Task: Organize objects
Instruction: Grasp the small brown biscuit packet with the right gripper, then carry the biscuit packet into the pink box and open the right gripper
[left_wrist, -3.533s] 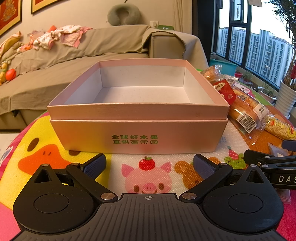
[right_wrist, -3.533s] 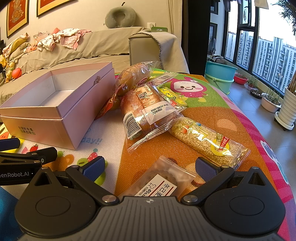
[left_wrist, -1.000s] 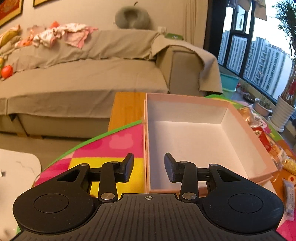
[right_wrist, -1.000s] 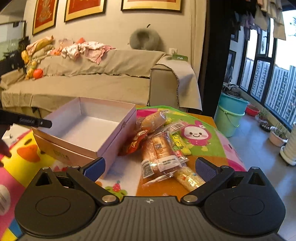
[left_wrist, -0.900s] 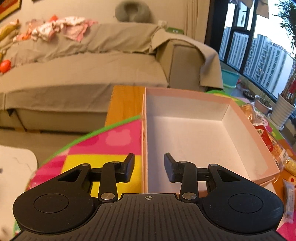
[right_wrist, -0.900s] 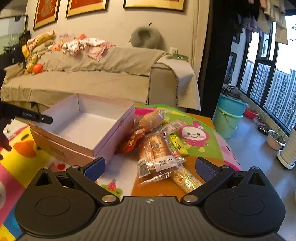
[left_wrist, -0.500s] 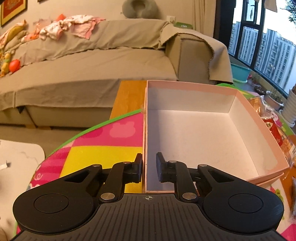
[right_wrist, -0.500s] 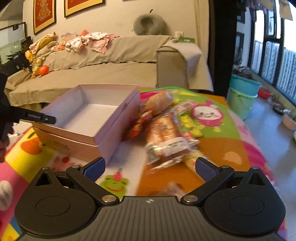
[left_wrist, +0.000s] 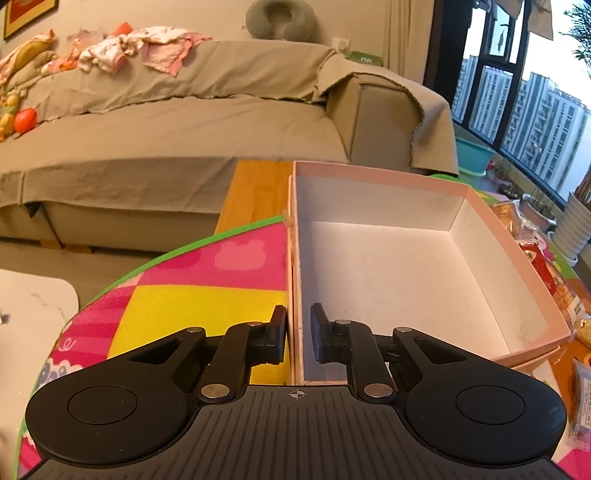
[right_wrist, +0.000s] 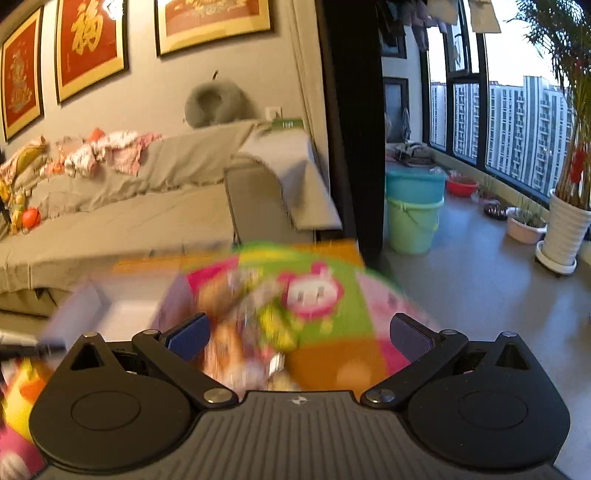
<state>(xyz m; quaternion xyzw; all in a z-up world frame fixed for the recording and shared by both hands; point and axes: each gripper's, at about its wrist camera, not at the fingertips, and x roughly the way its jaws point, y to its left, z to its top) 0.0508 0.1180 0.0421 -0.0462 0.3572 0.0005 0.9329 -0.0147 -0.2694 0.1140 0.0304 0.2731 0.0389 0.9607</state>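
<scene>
A: Left gripper (left_wrist: 298, 334)?
B: Clamped on the near-left wall of the pink box (left_wrist: 517, 258), which lies from 12 to 3 o'clock.
A: Right gripper (right_wrist: 299, 338)?
B: Jaws wide, empty; blurred snack packets (right_wrist: 243, 325) at 12.
A: Step?
B: Box steadied, judged; next, pick a packet.

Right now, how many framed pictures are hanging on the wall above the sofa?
3, in the right wrist view: left framed picture at the frame's edge, middle one, right one cropped on top. More may hang out of view.
</scene>
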